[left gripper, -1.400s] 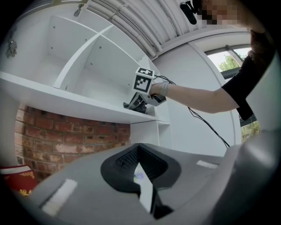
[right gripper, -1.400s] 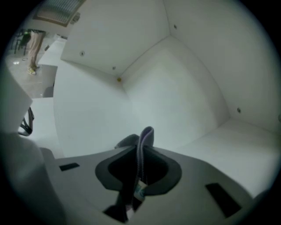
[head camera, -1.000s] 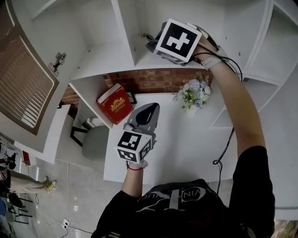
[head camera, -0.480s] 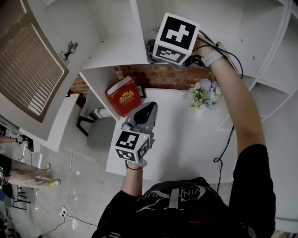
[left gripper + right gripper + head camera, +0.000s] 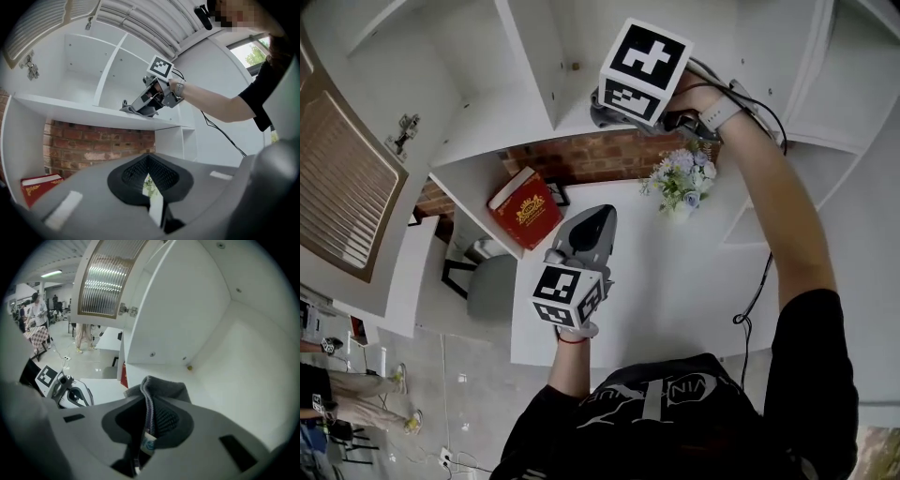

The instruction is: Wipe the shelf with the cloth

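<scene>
A grey cloth [image 5: 602, 111] lies bunched on the white shelf board [image 5: 511, 117], just right of the upright divider. My right gripper [image 5: 605, 98] is raised to that shelf and shut on the cloth; its marker cube covers the jaws in the head view. In the right gripper view the cloth [image 5: 161, 387] sticks out from the right gripper [image 5: 149, 404], against the white shelf wall [image 5: 243, 357]. The left gripper view shows the right gripper [image 5: 146, 101] pressing the cloth [image 5: 132, 110] onto the shelf [image 5: 70, 110]. My left gripper [image 5: 602, 220] [image 5: 150, 180] hangs lower over the desk, shut, holding nothing.
Below the shelf is a brick wall [image 5: 600, 155], a leaning red book [image 5: 525, 208] [image 5: 40, 185], a small bunch of flowers [image 5: 680, 178] and the white desk [image 5: 675, 281]. A chair [image 5: 492, 286] stands left of the desk. A black cable [image 5: 755, 291] hangs from the right arm.
The head view swung right, then back left. The right gripper stayed on the shelf with the cloth, shifting slightly sideways along it. The left gripper barely moved.
</scene>
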Tool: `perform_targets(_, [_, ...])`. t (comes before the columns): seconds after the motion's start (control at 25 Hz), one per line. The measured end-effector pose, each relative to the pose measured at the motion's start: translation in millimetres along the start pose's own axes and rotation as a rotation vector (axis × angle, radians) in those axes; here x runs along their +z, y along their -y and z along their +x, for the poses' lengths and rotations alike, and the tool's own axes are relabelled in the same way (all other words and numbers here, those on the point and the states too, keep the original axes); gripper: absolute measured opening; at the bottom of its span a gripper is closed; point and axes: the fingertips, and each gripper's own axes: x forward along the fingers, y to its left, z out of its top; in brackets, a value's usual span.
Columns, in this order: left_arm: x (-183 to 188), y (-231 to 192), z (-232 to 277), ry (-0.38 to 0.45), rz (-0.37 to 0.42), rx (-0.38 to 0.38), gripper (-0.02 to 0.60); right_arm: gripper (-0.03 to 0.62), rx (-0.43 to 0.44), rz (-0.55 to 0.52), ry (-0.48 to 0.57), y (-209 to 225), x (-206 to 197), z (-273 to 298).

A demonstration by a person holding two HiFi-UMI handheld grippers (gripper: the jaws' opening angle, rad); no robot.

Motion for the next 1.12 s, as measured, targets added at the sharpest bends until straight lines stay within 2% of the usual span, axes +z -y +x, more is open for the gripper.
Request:
perform_targets(0.44, [4.2, 64.3, 49.4, 0.021, -0.007, -0.215, 0.011, 0.055, -0.208, 0.23, -0.128, 43.9, -104.7, -58.4])
perform_targets(0.76, [3.8, 122.2, 73.5, 0.029, -0.016, -0.372, 0.011, 0.055, -0.421, 0.368, -0.249, 63.6, -179.4, -104.6])
perform_targets(0.92, [2.8, 133.2, 75.1, 0.026, -0.017, -0.398, 0.011, 0.055, -0.508, 0.367, -0.294, 66.8, -194.9, -112.8])
perform_targets(1.12, [2.6, 116.9, 66.1, 0.025, -0.018, -0.345, 0.011, 0.055, -0.589, 0.312, -0.303, 69.7, -199.0, -122.8])
